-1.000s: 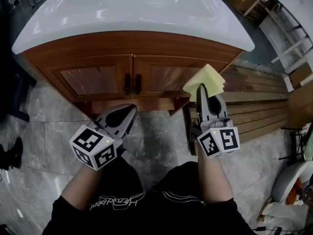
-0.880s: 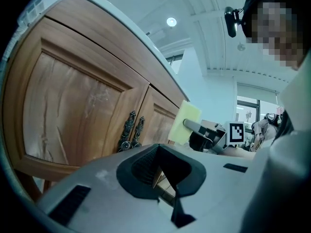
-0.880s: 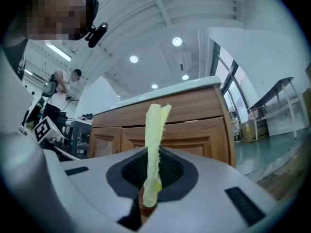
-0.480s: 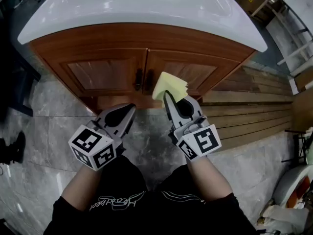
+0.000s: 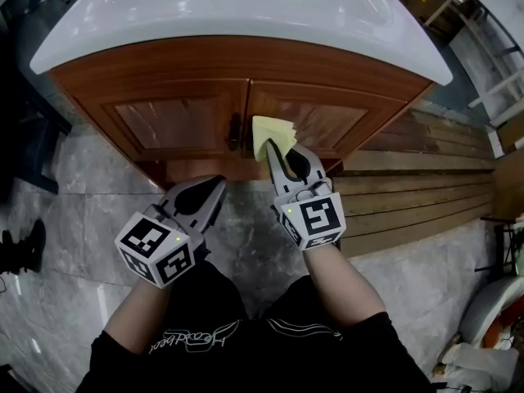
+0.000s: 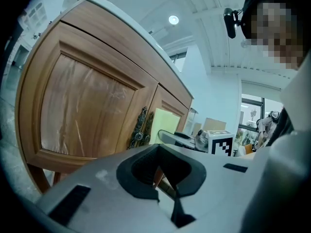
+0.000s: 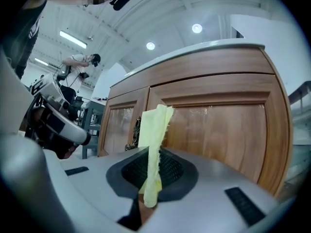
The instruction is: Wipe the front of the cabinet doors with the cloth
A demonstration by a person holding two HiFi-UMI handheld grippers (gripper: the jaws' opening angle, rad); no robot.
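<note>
The yellow cloth (image 7: 154, 144) is pinched between the pressed-together jaws of the right tongs (image 5: 276, 150) and stands up beyond their tips. Just ahead is the right cabinet door (image 5: 327, 121), the dark handles (image 5: 236, 131) slightly to the left. The left tongs (image 5: 214, 188) are lower, pressed together on nothing, facing the left door (image 5: 172, 121).

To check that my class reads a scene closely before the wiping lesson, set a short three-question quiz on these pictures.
1. Multiple choice: which gripper holds the yellow cloth? A) left gripper B) right gripper
2. True or false: the left gripper also holds a cloth.
3. Fill in: both cabinet doors are ____.

Key: 1 B; 2 false, its jaws are together on nothing; 3 closed.
</note>
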